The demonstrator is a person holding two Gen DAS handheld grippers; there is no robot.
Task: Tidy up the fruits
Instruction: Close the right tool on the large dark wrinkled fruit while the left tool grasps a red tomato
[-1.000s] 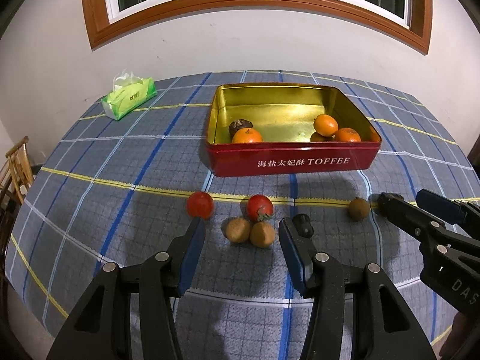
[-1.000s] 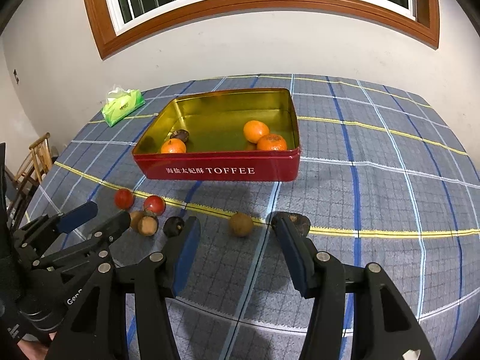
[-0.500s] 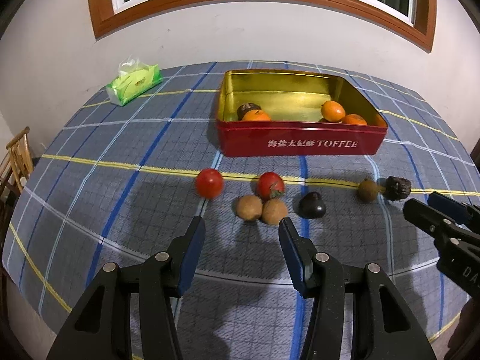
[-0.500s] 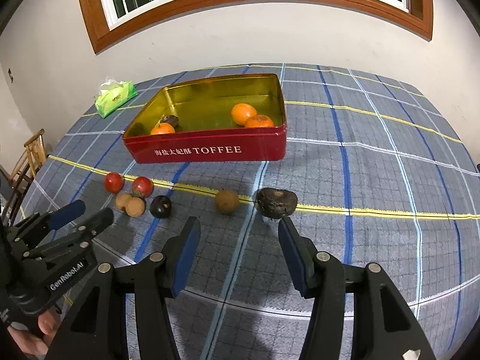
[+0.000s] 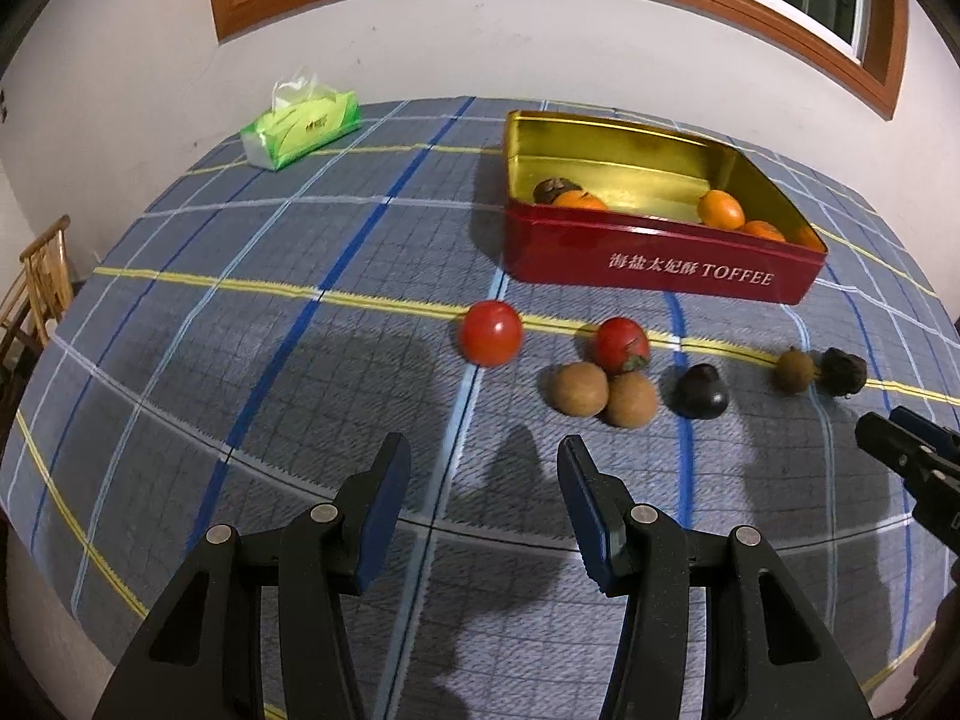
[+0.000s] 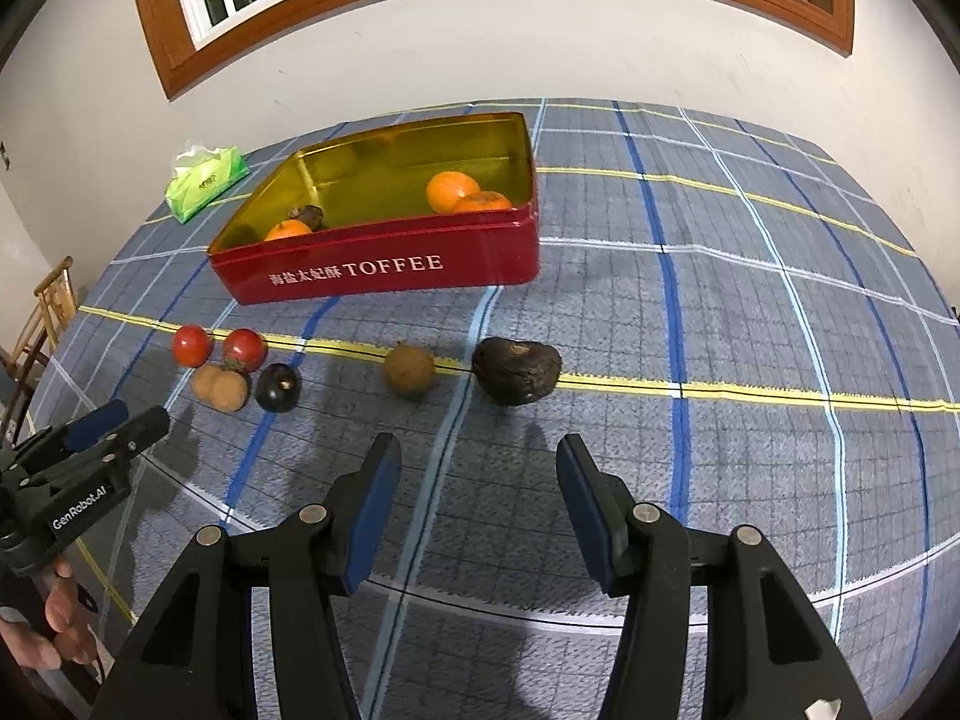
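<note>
Both grippers are empty: your left gripper (image 5: 483, 480) and right gripper (image 6: 477, 474) each hang above the cloth with jaws parted and nothing between the pads. The loose fruit lies in a row in front of the red tin (image 6: 384, 267), which already holds oranges (image 6: 453, 191) and one dark fruit. On your left, two tomatoes (image 5: 491, 333) sit near two brown fruits (image 5: 581, 388) that touch each other, and the nearer tomato rests against them; close on one there and you will likely knock its neighbour, and round fruit on cloth rolls easily. The small dark plum (image 5: 701, 390) lies just beside that cluster, so a wide approach could push it too. On your right, the wrinkled dark fruit (image 6: 517, 370) looks soft and uneven; squeeze hard and it may bruise or squirt out of the pads. The lone brown fruit (image 6: 409, 370) sits near it, within reach of a stray finger. Your jaws look only moderately parted, perhaps too narrow for the wrinkled fruit, so they may ride onto its top. Mind the two grippers crowding each other mid-row, and clear the tin's wall when you carry anything over it.
</note>
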